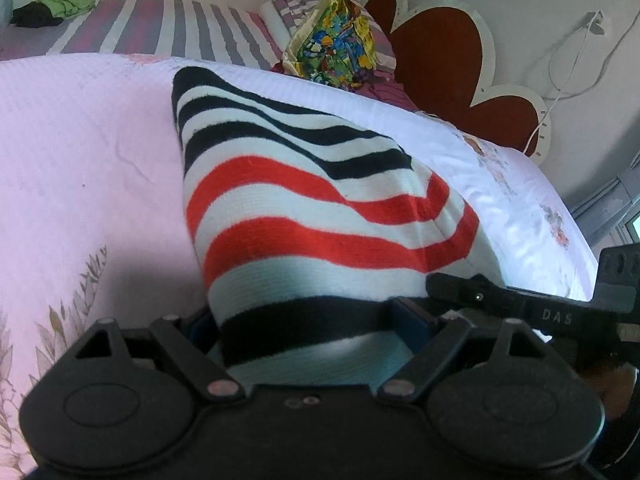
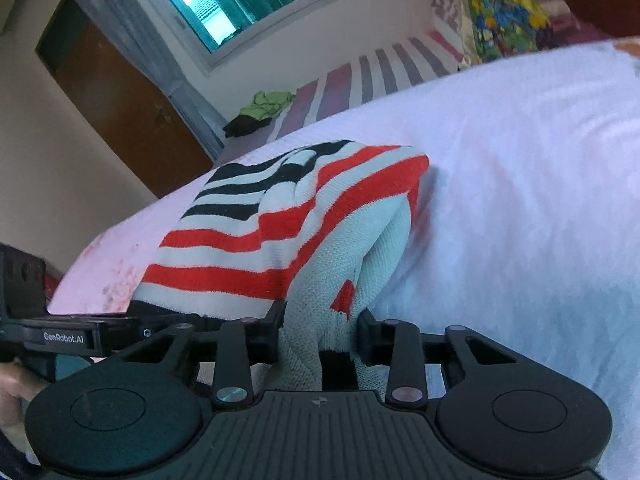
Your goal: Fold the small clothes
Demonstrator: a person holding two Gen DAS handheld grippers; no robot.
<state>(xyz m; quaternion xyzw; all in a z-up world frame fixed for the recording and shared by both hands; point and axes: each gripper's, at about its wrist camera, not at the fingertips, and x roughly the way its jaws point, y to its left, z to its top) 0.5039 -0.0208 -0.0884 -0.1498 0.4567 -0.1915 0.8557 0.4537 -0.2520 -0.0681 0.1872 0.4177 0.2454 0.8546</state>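
Left hand-held gripper (image 1: 312,320) sits low over the bed (image 1: 80,140), pointing fwd along the sweater (image 1: 304,216). Its jaws are closed on the near hem of the garment, pinching a black stripe w/ white knit bunched between them. The right tool's black arm crosses in at lower right of the left view.

Sweater: soft ribbed knit, white w/ black stripes at the far end, red stripes in the middle, one black band at the near hem. It lies on the bed, partly lifted at the near edge, w/ a fold ridge running along its right side.

Bed cover is pale pink-white, waffle texture, floral print near the edges. Behind it: a striped sheet (image 1: 160,28), a colourful bag (image 1: 332,36), a scalloped red headboard (image 1: 452,60), green and dark clothes (image 1: 52,8) far off.

Right hand-held gripper (image 2: 320,332) is tilted, also low over the bed, next to the other tool. Its jaws are clamped on a bunched wad of the sweater (image 2: 280,232), white knit w/ bits of red and black squeezed between them. A thumb shows at far left of the right view; the rest of that hand is out of frame.
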